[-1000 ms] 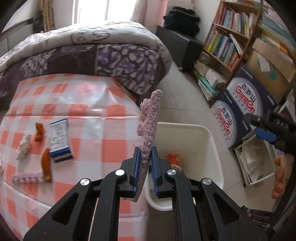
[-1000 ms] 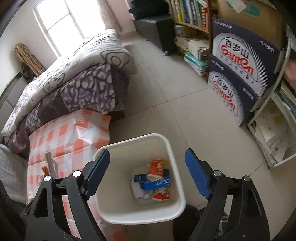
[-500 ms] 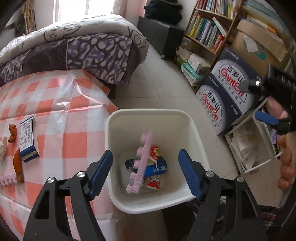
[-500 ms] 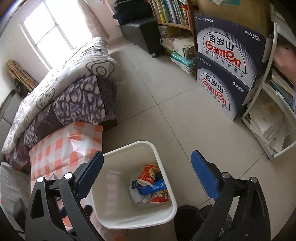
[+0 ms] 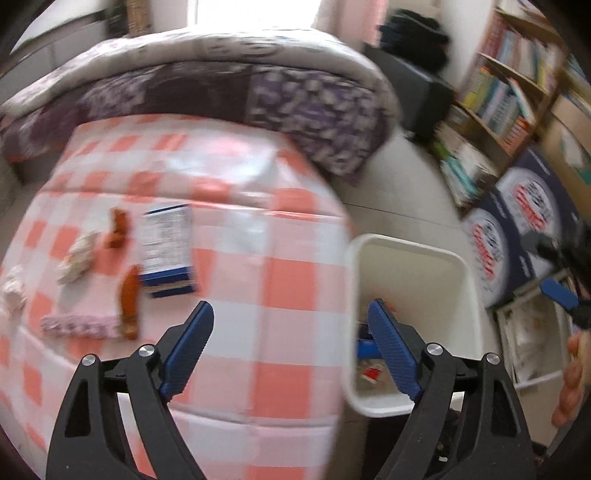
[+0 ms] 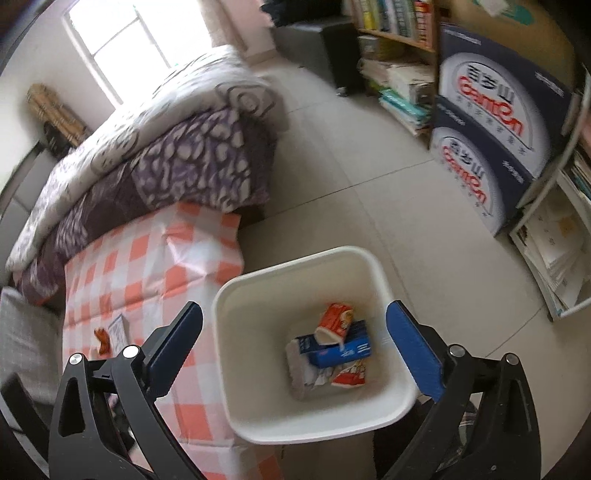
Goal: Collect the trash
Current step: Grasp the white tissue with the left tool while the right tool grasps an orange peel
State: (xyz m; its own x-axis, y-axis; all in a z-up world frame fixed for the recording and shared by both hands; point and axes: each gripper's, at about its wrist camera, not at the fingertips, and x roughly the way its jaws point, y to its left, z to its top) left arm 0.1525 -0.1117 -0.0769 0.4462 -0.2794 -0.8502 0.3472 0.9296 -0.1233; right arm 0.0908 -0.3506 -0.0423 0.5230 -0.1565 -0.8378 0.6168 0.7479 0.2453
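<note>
Between the right gripper's (image 6: 293, 330) widening, empty jaws sits the white bin (image 6: 369, 258) (cartons inside). Left of it, the left gripper (image 5: 291, 325) opens empty over the checked tablecloth (image 5: 258, 280).

A home bedroom is showing here: a quilted bed (image 6: 155, 147) is sitting beside a crowded bookshelf (image 6: 399, 44), under a bright window (image 6: 125, 40).

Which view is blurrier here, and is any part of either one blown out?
Left wrist view: heavy motion smear over the table, box and shelves; only the left gripper stays sharp; window blown out. Right wrist view: mostly crisp, bin contents readable, window overexposed, fisheye bending at edges.
</note>
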